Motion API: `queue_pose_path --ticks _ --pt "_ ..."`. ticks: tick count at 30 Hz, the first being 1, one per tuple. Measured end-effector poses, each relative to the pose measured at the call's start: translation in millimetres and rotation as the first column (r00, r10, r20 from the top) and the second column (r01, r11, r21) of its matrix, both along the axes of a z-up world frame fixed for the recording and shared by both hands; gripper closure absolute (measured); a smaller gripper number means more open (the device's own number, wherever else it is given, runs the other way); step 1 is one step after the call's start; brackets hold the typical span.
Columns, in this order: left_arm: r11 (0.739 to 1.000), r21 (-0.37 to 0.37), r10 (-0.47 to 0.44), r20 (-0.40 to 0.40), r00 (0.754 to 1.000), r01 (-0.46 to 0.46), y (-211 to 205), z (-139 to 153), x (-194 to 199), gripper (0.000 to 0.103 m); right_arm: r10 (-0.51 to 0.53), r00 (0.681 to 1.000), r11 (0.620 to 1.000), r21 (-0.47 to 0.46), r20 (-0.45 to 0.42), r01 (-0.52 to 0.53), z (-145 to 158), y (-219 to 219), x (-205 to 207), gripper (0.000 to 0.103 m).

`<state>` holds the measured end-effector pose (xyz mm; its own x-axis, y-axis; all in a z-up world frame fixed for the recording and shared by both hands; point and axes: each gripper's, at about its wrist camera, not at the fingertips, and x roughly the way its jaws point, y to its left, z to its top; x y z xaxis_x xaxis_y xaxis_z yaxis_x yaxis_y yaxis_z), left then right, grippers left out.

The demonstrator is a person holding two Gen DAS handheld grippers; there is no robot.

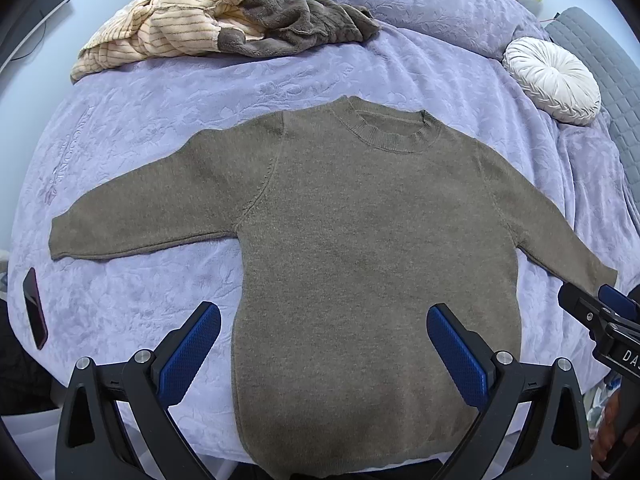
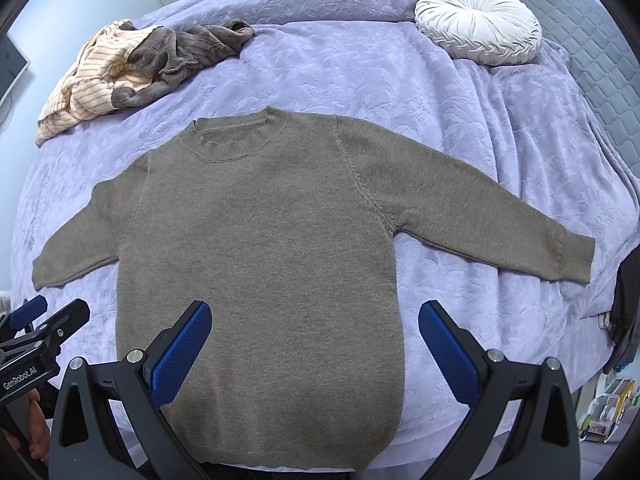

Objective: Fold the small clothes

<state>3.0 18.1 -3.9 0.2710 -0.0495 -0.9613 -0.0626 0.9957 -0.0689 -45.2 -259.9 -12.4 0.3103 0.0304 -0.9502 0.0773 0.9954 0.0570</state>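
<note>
A small brown sweater [image 1: 360, 240] lies flat on a lavender bedspread [image 1: 140, 120], collar far, hem near, its long axis running away between the left gripper [image 1: 324, 344] and right gripper [image 2: 314, 340], both spread apart, empty, at the hem.

One sweater [image 1: 360, 260], one cushion [image 1: 554, 80], two tongs [image 1: 324, 344]

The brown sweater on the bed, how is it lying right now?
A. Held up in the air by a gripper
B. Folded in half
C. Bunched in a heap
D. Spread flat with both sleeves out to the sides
D: the brown sweater lies flat on the purple bedspread, collar away from the cameras, one sleeve stretched out to each side, and neither open gripper touches it.
</note>
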Motion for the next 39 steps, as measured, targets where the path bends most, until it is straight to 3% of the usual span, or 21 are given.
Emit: queue_pose_path --ticks 39 --pt "1.000 -0.007 0.012 -0.017 1.000 -0.012 2 -3 3 0.000 0.004 1.000 1.000 -0.003 -0.030 -0.004 -10 7 3 0.000"
